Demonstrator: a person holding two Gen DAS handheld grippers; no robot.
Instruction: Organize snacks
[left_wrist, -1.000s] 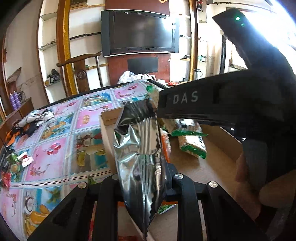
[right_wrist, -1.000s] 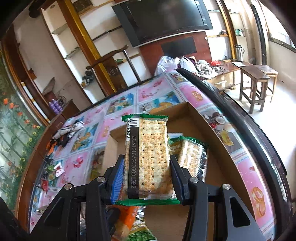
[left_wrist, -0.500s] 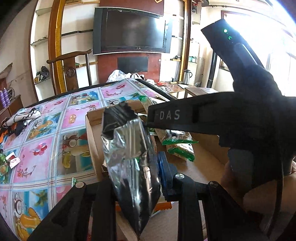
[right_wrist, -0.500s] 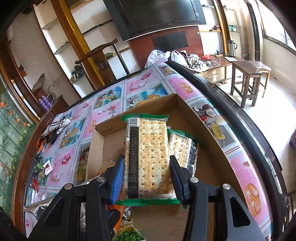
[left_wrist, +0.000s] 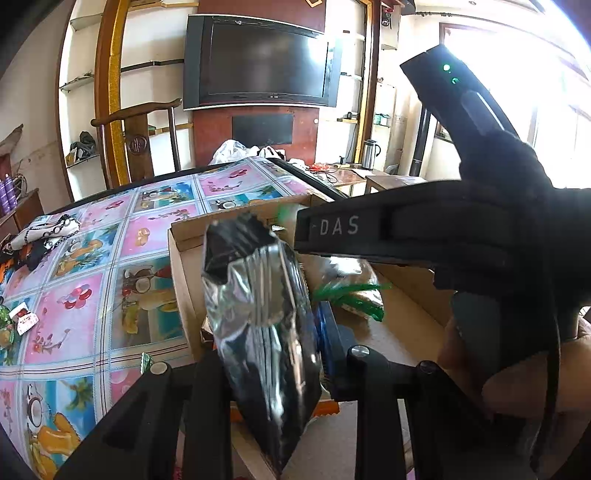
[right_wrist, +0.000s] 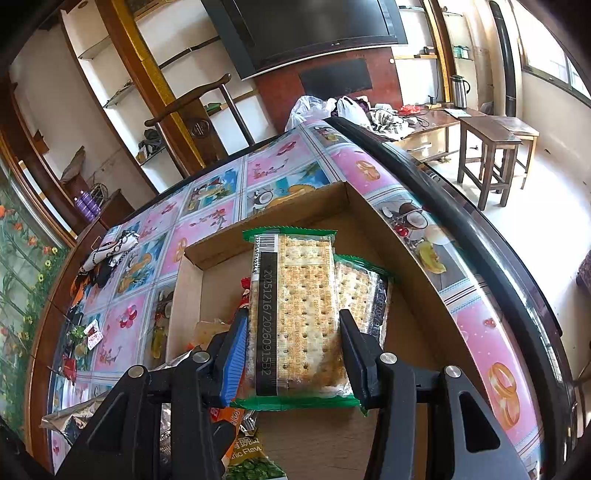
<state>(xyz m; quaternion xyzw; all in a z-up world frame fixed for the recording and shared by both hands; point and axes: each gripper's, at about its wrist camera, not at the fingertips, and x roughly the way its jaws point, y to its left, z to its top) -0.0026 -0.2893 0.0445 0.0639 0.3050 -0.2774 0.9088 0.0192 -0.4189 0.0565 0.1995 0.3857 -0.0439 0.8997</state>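
My left gripper (left_wrist: 269, 354) is shut on a silver foil snack bag (left_wrist: 258, 317) and holds it upright over the near left part of a shallow cardboard box (left_wrist: 184, 258). My right gripper (right_wrist: 291, 332) is shut on a clear, green-edged cracker packet (right_wrist: 295, 310) and holds it over the box (right_wrist: 373, 229). A second cracker packet (right_wrist: 362, 291) lies in the box just right of it; it also shows blurred in the left wrist view (left_wrist: 351, 291). The right gripper's body (left_wrist: 461, 229) crosses the left wrist view above the box.
The box sits on a table with a pink and blue fruit-print cloth (right_wrist: 207, 236). Orange and green snack bags (right_wrist: 247, 450) lie at the box's near end. Small packets (left_wrist: 22, 317) and a patterned cloth (left_wrist: 48, 232) lie at the table's left. A wooden chair (left_wrist: 140, 122) stands behind.
Both grippers have moved nearer over the box with their packets still held. The foil bag has shifted right and lower in the left wrist view. The box looks larger in the right wrist view.
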